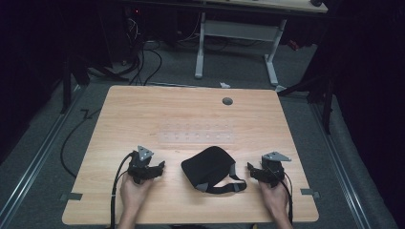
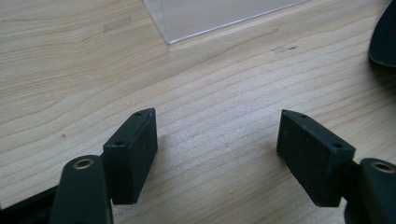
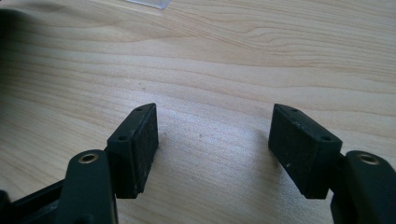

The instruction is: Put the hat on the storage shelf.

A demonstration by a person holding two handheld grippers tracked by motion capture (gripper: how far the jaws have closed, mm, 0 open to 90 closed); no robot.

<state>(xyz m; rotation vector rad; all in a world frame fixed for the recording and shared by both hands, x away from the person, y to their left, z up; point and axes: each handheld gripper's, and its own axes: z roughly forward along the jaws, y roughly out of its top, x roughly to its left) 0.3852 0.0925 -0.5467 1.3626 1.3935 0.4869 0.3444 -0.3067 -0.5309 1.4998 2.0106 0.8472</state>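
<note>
A black padded eye mask (image 1: 210,167) with a strap lies on the wooden table (image 1: 191,114) near its front edge, between my two hands. My left gripper (image 1: 152,168) rests on the table to the mask's left, open, with bare wood between its pads (image 2: 135,154). The mask's dark edge (image 2: 385,35) shows at the far right of the left gripper view. To the mask's right, my right gripper (image 1: 258,172) also stands open over bare wood, nothing between its pads (image 3: 137,149).
A clear plastic sheet (image 1: 197,137) lies flat at the table's middle, beyond the mask; its corner (image 2: 210,16) lies ahead of the left gripper. A round cable hole (image 1: 227,101) sits near the far edge. Another desk's legs (image 1: 234,43) and cables stand beyond.
</note>
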